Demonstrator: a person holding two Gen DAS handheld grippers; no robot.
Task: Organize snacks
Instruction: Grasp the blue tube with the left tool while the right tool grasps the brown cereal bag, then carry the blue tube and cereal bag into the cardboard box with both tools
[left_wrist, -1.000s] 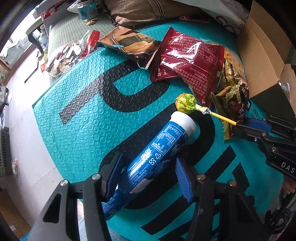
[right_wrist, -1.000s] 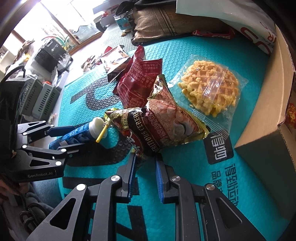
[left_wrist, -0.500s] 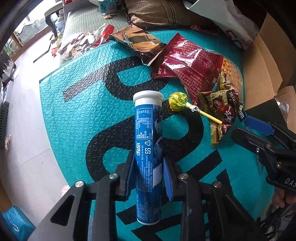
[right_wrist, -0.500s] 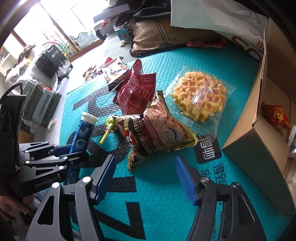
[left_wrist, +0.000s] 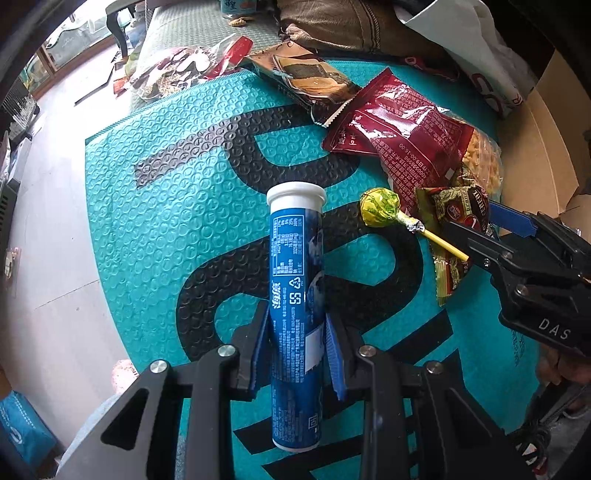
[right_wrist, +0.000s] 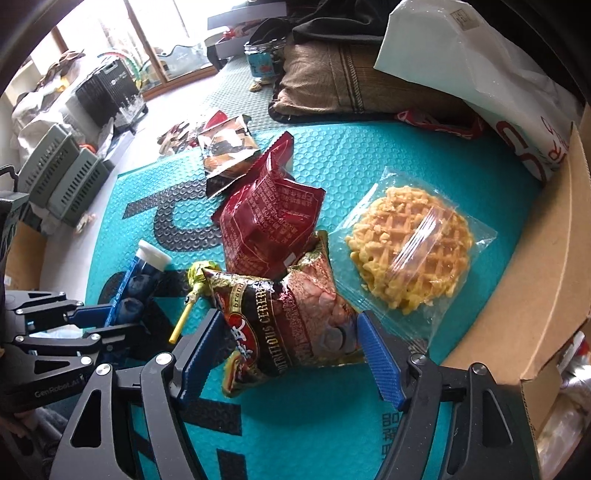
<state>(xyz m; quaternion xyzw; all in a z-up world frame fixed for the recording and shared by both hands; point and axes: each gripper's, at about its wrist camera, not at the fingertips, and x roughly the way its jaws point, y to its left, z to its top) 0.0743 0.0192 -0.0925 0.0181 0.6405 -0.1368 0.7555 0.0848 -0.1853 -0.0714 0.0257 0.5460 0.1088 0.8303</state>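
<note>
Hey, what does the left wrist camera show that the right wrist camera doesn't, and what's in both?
Only the left wrist view shows the full printed label of the blue tube, clamped between the left gripper pads.

Only the right wrist view shows the whole bagged waffle, the cereal packet between the right gripper, whose jaws have just been opening, and the grey crates.

Both show the teal mat, lollipop, dark red pouch and cardboard box.

Two close downward views, shared mat

Blue tube — white cap, clamped; snack packets scattered.
</note>
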